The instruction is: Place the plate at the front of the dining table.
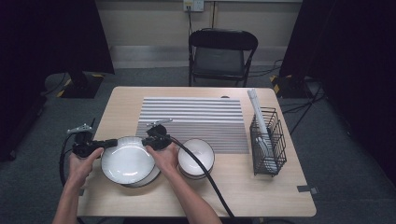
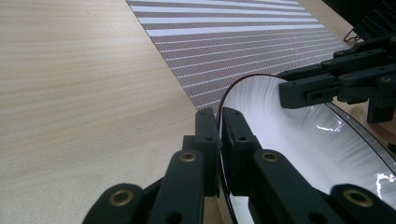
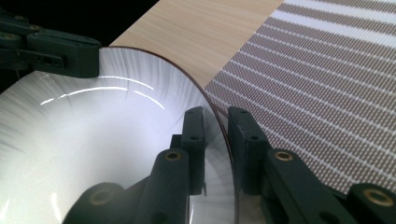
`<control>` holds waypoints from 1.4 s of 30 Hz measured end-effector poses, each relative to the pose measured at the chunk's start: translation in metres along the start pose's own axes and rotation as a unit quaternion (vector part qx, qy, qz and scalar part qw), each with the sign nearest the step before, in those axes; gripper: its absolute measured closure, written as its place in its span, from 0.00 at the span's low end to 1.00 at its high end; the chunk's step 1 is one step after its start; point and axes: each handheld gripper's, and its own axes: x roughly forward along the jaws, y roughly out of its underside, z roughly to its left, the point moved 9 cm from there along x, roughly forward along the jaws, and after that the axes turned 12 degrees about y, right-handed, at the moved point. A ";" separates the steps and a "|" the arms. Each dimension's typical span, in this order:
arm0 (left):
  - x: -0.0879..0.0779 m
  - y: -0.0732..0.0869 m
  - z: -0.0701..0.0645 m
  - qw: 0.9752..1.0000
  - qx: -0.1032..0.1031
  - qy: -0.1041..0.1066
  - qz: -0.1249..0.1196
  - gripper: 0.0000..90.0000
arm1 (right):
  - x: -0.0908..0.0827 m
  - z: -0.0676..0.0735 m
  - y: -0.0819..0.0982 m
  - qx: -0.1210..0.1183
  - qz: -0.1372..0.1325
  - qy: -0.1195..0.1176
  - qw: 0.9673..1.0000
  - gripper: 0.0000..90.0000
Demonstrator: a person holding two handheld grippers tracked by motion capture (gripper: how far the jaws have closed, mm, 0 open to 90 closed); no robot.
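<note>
1. The left gripper point(image 2: 219, 140) is clenched on the near rim of a white, dark-rimmed ceramic plate point(image 1: 127, 161), the rim being pinched between its jaws at the lower middle of the left gripper view.
2. The right gripper point(image 3: 217, 140) straddles the opposite rim at the lower middle of the right gripper view; a sliver of gap appears beside one jaw, so a loose grasp on the plate is judged rather than a firm one.
3. The plate is held at the lower left of the high view, above a second plate whose edge peeks out beneath it, and beside a white dark-rimmed bowl point(image 1: 196, 157).
4. The step in hand is judged to be a two-handed lift of the top plate off the stack; the next move calls for a firm, level carry — perhaps toward the grey striped placemat point(image 1: 196, 122) or the black wire rack point(image 1: 268, 140) at the right.
5. The lower plate is largely hidden, and the rack's contents are hard to make out.
</note>
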 end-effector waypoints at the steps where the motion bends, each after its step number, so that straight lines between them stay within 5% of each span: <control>1: 0.000 0.000 0.000 1.000 0.000 0.001 0.000 0.96 | 0.000 0.000 0.001 0.001 -0.001 0.002 1.000 0.84; 9: -0.001 0.002 0.001 1.000 -0.009 0.009 0.005 0.95 | 0.000 0.001 0.005 0.012 0.011 -0.003 1.000 0.84; 12: -0.003 0.008 0.000 1.000 -0.019 0.016 0.013 0.87 | -0.001 0.001 0.004 0.013 0.010 -0.004 1.000 0.85; 17: -0.003 0.010 -0.001 0.999 -0.026 0.013 0.018 0.92 | -0.001 0.001 0.003 0.013 0.007 -0.004 1.000 0.86; 24: 0.000 0.003 -0.001 1.000 -0.007 -0.004 0.013 0.94 | -0.002 -0.001 -0.002 0.006 -0.006 0.007 1.000 0.89; 34: -0.002 0.000 0.000 1.000 -0.004 -0.001 0.004 0.96 | -0.002 0.000 -0.003 0.001 -0.008 0.010 1.000 0.88; 42: -0.003 0.000 -0.001 1.000 -0.003 -0.004 0.003 0.96 | -0.002 0.000 0.006 0.022 0.001 0.015 1.000 0.84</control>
